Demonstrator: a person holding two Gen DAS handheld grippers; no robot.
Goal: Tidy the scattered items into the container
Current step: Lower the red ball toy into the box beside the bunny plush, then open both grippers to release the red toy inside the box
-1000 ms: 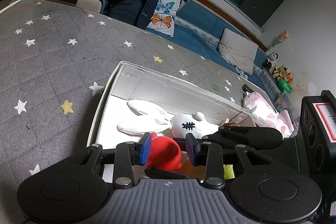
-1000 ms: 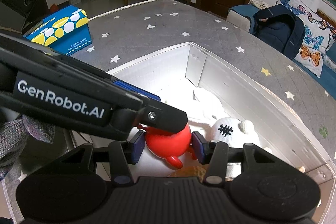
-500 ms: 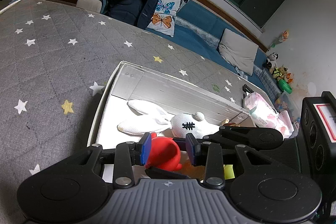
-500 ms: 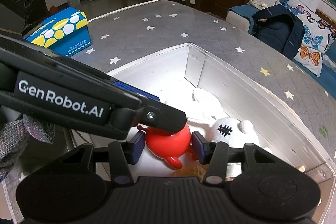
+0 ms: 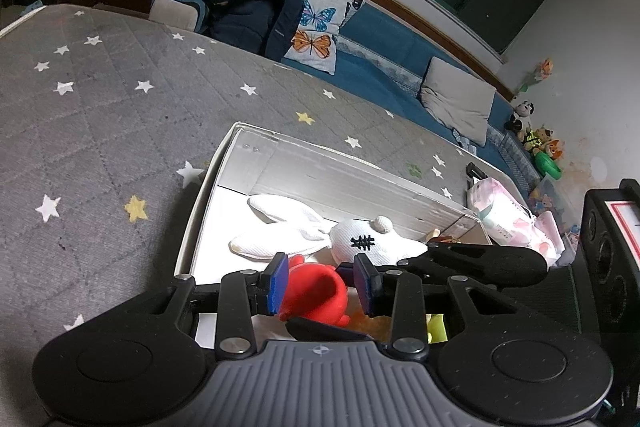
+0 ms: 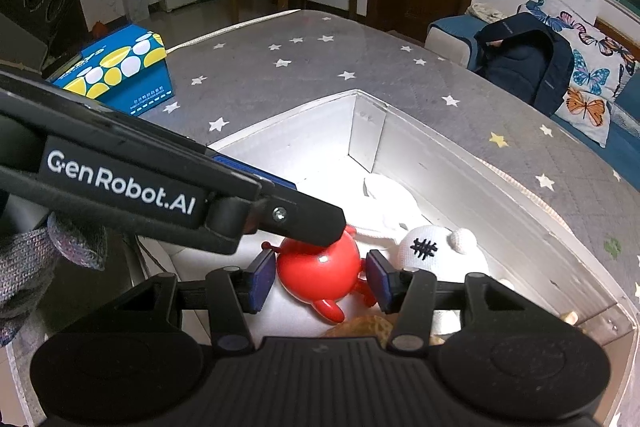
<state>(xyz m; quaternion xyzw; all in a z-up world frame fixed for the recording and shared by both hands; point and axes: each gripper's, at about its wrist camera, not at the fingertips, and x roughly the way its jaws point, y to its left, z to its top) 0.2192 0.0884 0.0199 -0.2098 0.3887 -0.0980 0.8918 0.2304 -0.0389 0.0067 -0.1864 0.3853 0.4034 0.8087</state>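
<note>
A white cardboard box (image 5: 340, 175) lies on a grey star-patterned mattress. Inside it lie a white plush rabbit (image 5: 360, 239) and a red round toy (image 5: 316, 293). My left gripper (image 5: 322, 283) is open above the box, its blue pads on either side of the red toy. My right gripper (image 6: 320, 275) is also open, with the red toy (image 6: 318, 269) between its pads but not gripped. The white plush (image 6: 424, 247) lies just right of it. The left gripper's arm crosses the right wrist view, its tip (image 6: 312, 223) over the red toy.
A blue and yellow carton (image 6: 120, 67) stands at the mattress edge. A dark backpack (image 5: 256, 15) and butterfly cushion (image 5: 316, 27) sit on the blue sofa behind. A pink pack (image 5: 504, 211) lies beyond the box. A black speaker (image 5: 612, 259) stands at right.
Almost nothing has moved. The red toy has settled slightly lower between the pads of both grippers, which stay open over the box.
</note>
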